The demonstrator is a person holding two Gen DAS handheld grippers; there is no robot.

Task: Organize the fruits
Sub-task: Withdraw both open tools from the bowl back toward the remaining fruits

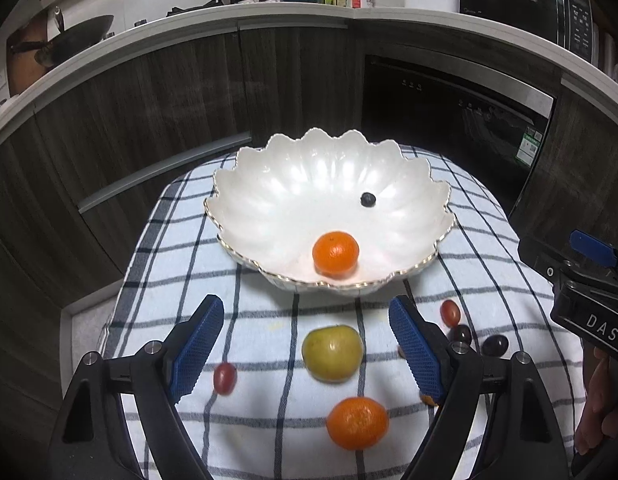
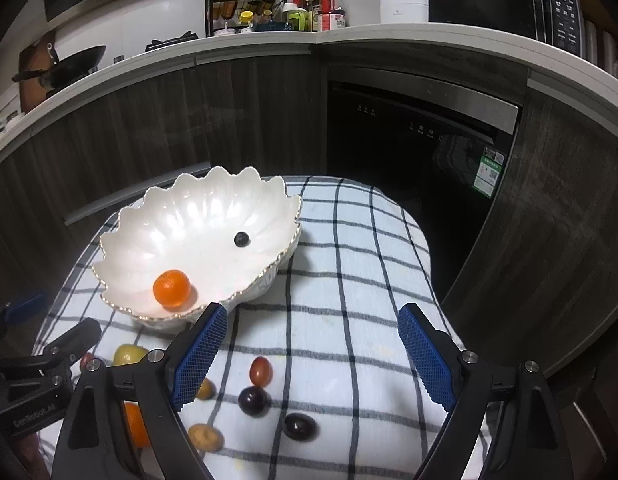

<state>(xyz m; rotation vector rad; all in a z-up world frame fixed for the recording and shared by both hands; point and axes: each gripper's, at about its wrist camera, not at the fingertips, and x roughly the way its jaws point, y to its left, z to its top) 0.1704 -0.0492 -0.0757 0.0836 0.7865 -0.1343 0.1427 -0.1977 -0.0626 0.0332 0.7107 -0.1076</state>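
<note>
A white scalloped bowl (image 1: 269, 184) (image 2: 181, 220) sits on a checked cloth and holds a mandarin (image 1: 335, 254) (image 2: 171, 288) and a blueberry (image 1: 367, 199) (image 2: 241, 239). On the cloth in front of it lie a green-yellow fruit (image 1: 332, 353), a second mandarin (image 1: 357, 423), a red grape (image 1: 225, 378) and more grapes (image 1: 450, 312). My left gripper (image 1: 307, 344) hovers open over the green fruit, touching nothing. My right gripper (image 2: 313, 354) is open above a red grape (image 2: 261, 371), two dark grapes (image 2: 253, 400) (image 2: 300, 426) and a small tan fruit (image 2: 205, 437).
The checked cloth (image 1: 489, 248) (image 2: 349, 240) covers a small table that drops off on every side. Dark cabinets and a dishwasher (image 2: 421, 136) stand behind it. The other gripper's black body (image 1: 589, 288) is at the right, with a hand beneath it.
</note>
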